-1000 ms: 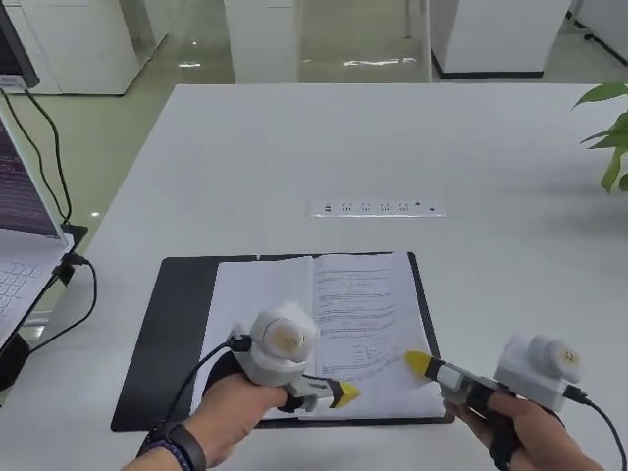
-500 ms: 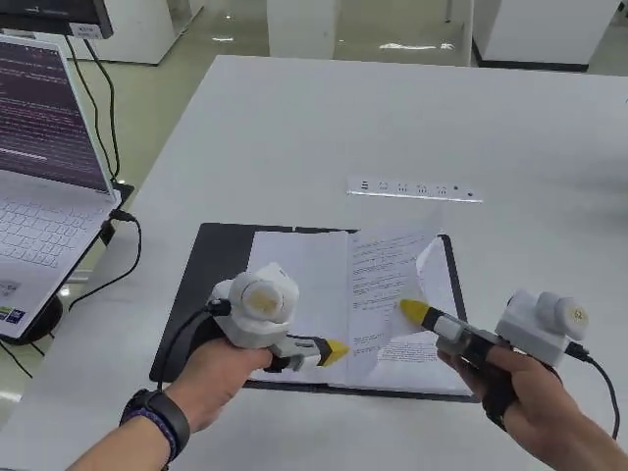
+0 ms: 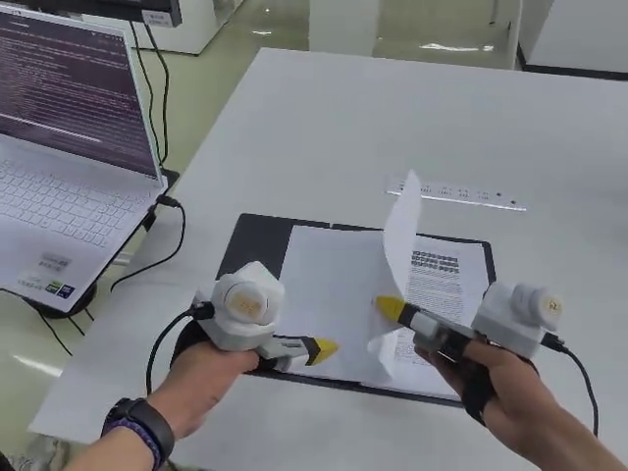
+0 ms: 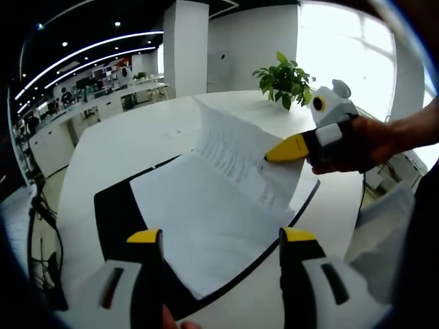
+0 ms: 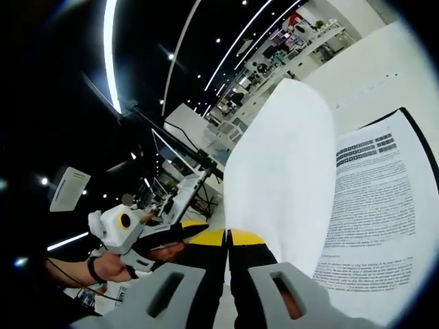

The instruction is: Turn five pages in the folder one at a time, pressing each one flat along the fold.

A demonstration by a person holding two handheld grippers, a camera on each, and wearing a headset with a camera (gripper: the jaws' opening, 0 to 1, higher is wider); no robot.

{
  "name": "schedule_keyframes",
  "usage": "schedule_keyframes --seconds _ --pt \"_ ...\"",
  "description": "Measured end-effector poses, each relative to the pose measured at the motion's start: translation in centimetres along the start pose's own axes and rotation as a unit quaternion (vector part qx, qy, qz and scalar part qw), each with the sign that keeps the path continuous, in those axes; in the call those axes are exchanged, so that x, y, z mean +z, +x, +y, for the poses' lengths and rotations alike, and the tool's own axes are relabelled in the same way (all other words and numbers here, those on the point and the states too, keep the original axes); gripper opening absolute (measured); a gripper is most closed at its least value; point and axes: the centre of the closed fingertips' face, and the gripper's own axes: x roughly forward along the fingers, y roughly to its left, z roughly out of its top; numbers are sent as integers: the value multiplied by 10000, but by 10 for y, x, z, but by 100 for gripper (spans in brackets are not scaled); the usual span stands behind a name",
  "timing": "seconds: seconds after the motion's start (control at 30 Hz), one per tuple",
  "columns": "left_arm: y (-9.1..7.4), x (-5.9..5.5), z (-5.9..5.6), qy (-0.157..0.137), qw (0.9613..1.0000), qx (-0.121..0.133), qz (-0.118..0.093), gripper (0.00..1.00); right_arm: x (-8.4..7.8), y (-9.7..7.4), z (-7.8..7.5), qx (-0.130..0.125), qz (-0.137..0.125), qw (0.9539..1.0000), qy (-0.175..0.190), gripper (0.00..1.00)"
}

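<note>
Right gripper (image 3: pixel 390 308): jaws pinched fully together on the near edge of a white printed paper sheet (image 3: pixel 402 231), which stands almost upright and curls above the fold. Just beyond and below its tips, lying open on the white tabletop (image 3: pixel 324 118): the flat black folder (image 3: pixel 250 240), with a blank white page (image 3: pixel 329 285) to this gripper's left and a printed page (image 3: pixel 446 285) bared to its right. Left gripper (image 3: pixel 324 346): jaws spread wide, gripping nothing, poised at the folder's near edge, left of the raised sheet. Impossible to tell whether touching the paper.

Judged to be midway through turning 1 page; which of the 5 cannot be read from here.

To finish well:
- Carry the pinched edge leftward in a low arc over the fold. Avoid pulling toward the body, since a tug could tear the sheet at the binding or drag the folder.
- Let the sheet roll over rather than crease, and watch the curl near its far corner.
- Check that only 1 sheet sits between the jaws.
- Release only once the sheet lies on the blank white page.
- Then run a closed tip along the fold from near end to far end with light, even pressure, steadying the folder with the other gripper.
- Mind the open silver laptop (image 3: pixel 59 147), well off to the far left.
</note>
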Motion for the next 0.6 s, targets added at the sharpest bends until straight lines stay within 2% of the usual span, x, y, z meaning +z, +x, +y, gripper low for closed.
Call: schedule_keyframes --seconds 0.03,0.27,0.6 --pt "-3 -2 5 -74 9999 64 -21 68 -3 3 0 4 36 10000 1 0" --pt "-18 -12 17 -235 9994 254 -66 68 -23 27 3 76 341 9993 115 0" --pt "-38 -29 35 -485 9977 478 -66 68 -38 60 2 112 569 9979 286 0"
